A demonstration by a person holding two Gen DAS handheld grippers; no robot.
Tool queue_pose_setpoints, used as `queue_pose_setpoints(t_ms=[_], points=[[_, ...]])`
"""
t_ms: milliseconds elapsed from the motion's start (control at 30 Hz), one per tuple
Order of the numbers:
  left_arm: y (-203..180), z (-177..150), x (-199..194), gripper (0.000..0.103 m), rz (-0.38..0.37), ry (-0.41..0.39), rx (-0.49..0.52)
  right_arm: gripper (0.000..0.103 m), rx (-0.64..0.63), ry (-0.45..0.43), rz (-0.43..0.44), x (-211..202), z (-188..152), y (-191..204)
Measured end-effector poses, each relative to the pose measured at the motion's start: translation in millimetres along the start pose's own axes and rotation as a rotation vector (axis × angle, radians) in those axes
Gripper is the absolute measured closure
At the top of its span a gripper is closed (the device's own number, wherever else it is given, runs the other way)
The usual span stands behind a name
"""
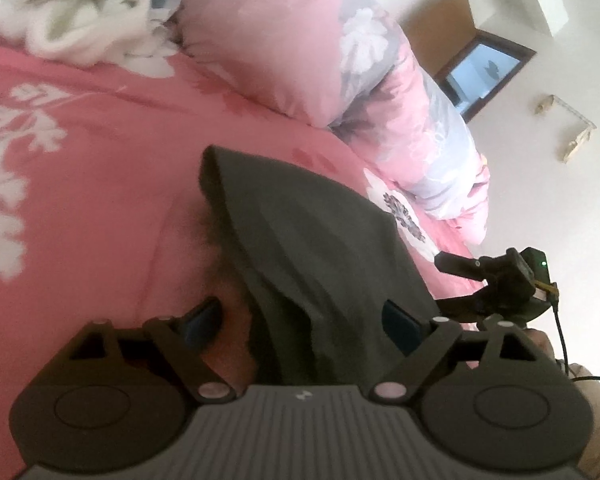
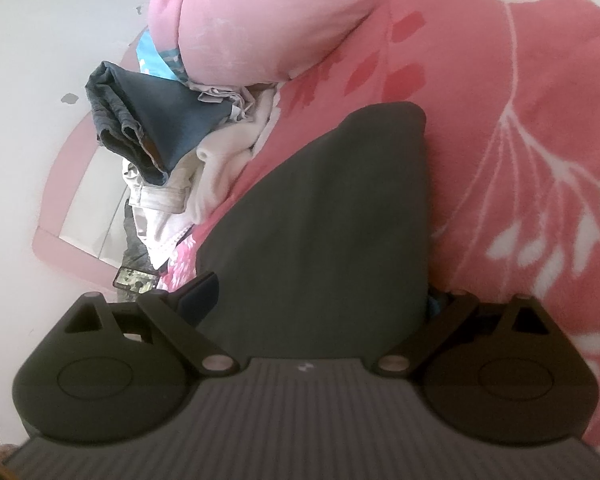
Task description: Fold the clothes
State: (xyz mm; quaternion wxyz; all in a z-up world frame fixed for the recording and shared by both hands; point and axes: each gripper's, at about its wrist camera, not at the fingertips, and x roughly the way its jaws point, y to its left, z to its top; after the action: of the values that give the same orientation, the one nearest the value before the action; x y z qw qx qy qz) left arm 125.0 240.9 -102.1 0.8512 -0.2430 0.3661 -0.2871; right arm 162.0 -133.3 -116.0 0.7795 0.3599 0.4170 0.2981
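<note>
Partway through, judging by the lie of things: dark grey garment [image 1: 316,248] spread on the pink floral bedspread [image 1: 80,184], already narrowed to a long tapering panel with its far end doubled over (a clean fold line along one side in the right wrist view). Left gripper [image 1: 300,320] released, jaws wide, the near rumpled edge of the cloth lying between the fingers but not pinched. Right gripper [image 2: 320,300] likewise spread wide across the near end of the garment [image 2: 324,216], one finger half hidden behind the cloth, no pinch visible. Still to do, probably: one more fold to bring the panel into a compact square. Beyond it, a heap of jeans and pale clothes [image 2: 156,160] beside the pink pillow [image 2: 260,20], unfolded and waiting
</note>
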Motion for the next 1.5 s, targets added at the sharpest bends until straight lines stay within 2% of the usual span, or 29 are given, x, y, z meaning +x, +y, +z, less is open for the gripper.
queue_pose_setpoints(t_ms=[133, 200, 300, 433, 533, 633, 700, 733, 800, 833, 900, 1000, 1133, 1233, 1500], points=[[5.9, 3.5, 1.2, 0.019, -0.032, 0.012, -0.031, 0.007, -0.003, 0.008, 0.012, -2.5, -0.2, -1.0], [9.8, 3.1, -1.9, 0.025, -0.043, 0.017, -0.044, 0.008, -0.005, 0.02, 0.023, -5.1, -0.6, -1.9], [12.9, 5.0, -0.3, 0.025, -0.055, 0.025, -0.054, 0.008, -0.01, 0.036, 0.039, -7.6, -0.6, -3.5], [10.9, 12.8, 15.5, 0.028, -0.079, 0.041, -0.021, 0.008, -0.017, 0.058, 0.041, -3.0, 4.5, -3.0], [10.7, 17.6, 28.2, 0.036, -0.086, 0.05, -0.004, 0.01, -0.034, 0.067, 0.039, 1.1, 8.8, -1.3], [10.3, 17.5, 31.8, 0.043, -0.083, 0.046, -0.001, 0.021, -0.059, 0.068, 0.023, 1.6, 8.8, -1.0], [6.6, 16.5, 33.7, 0.049, -0.068, 0.044, 0.018, 0.034, -0.07, 0.067, 0.009, 0.7, 8.4, -2.6], [4.8, 15.9, 34.7, 0.05, -0.061, 0.043, 0.028, 0.037, -0.069, 0.065, 0.003, 0.5, 8.5, -3.6], [1.8, 15.6, 37.0, 0.056, -0.048, 0.042, 0.042, 0.053, -0.064, 0.062, -0.013, 0.6, 9.0, -5.3], [1.5, 16.0, 37.9, 0.058, -0.043, 0.04, 0.039, 0.057, -0.063, 0.061, -0.023, 1.6, 9.2, -5.5], [0.7, 16.7, 39.3, 0.064, -0.034, 0.037, 0.033, 0.077, -0.067, 0.066, -0.043, 4.9, 9.3, -4.8], [-2.9, 15.9, 36.7, 0.068, -0.012, 0.023, 0.042, 0.091, -0.085, 0.069, -0.069, 10.2, 8.7, -0.9], [-14.8, 16.1, 30.4, 0.076, 0.016, -0.01, 0.082, 0.096, -0.184, 0.045, -0.122, 10.2, 7.5, 19.9], [-22.9, 19.5, 26.3, 0.082, 0.009, -0.033, 0.088, 0.097, -0.264, 0.023, -0.158, 6.4, 7.6, 38.2], [-47.4, 24.4, 14.9, 0.083, -0.01, -0.067, 0.111, 0.1, -0.383, -0.033, -0.201, -13.8, 8.0, 71.1]])
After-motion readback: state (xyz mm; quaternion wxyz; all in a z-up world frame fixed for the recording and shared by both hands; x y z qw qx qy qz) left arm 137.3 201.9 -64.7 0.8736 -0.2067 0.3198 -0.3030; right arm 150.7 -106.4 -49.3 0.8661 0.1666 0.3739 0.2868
